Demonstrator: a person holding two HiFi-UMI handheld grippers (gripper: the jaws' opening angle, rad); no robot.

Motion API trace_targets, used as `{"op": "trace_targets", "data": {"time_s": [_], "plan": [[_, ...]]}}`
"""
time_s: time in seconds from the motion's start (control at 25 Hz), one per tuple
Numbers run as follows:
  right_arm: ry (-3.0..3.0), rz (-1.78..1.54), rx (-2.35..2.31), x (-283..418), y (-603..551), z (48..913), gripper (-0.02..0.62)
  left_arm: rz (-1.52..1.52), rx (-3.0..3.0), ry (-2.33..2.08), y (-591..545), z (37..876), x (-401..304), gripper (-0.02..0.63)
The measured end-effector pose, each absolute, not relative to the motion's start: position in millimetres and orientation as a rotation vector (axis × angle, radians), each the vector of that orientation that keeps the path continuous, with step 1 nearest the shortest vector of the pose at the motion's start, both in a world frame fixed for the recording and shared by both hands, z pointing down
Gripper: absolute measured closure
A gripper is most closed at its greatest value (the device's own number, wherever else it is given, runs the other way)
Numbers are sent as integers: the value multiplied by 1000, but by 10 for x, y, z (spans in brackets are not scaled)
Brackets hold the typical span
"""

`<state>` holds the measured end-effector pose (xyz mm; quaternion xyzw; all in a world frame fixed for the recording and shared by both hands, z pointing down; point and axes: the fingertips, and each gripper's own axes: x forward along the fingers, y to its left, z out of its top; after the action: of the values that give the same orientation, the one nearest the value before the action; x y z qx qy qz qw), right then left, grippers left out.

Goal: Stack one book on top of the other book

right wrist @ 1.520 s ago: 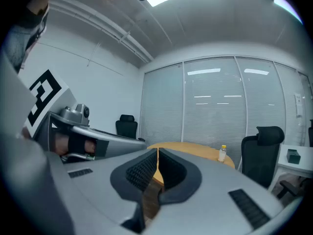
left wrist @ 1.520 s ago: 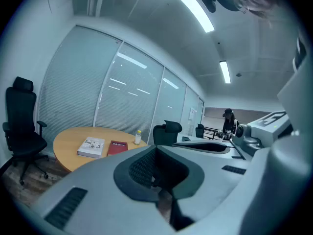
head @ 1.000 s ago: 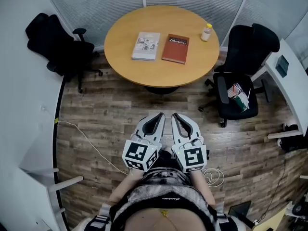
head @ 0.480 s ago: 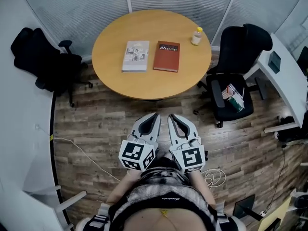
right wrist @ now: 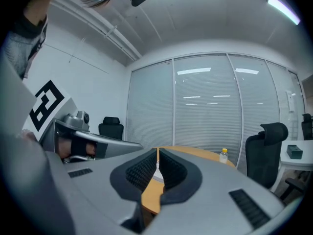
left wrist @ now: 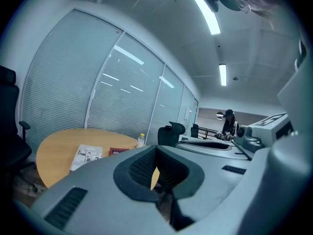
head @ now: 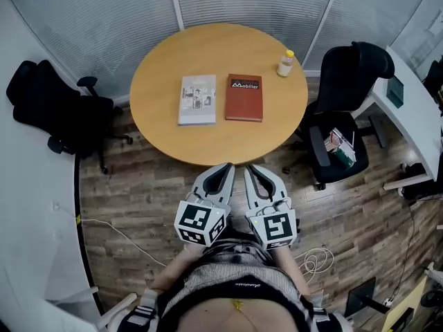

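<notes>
Two books lie side by side on the round wooden table (head: 166,126): a white-covered book (head: 197,99) on the left and a red-brown book (head: 244,97) on the right. The left gripper view also shows the white book (left wrist: 87,156) and a sliver of the red-brown book (left wrist: 119,151). My left gripper (head: 226,169) and right gripper (head: 252,169) are held close to my body, just short of the table's near edge. Both are shut with nothing between the jaws. In the right gripper view the books are hidden behind the jaws.
A small bottle with a yellow cap (head: 284,63) stands at the table's right rim. Black office chairs stand left (head: 52,109) and right (head: 346,113) of the table. A white desk (head: 408,109) is at the far right. Cables lie on the wooden floor (head: 315,261).
The table and books have come nearer and lower in the head view as I moved toward them. Both grippers stay shut and side by side.
</notes>
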<state>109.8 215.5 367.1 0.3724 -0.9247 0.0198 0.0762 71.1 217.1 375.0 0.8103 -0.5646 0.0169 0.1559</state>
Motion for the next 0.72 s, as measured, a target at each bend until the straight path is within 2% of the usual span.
{"op": "trace_targets", "data": {"time_s": [0.56, 0.72], "plan": [[-2725, 16, 1163, 553, 1893, 3765, 566, 56, 2360, -1526, 1903, 3828, 248, 588], [-2704, 95, 1200, 521, 1888, 3814, 566, 49, 2361, -1506, 1883, 3853, 204, 588]]}}
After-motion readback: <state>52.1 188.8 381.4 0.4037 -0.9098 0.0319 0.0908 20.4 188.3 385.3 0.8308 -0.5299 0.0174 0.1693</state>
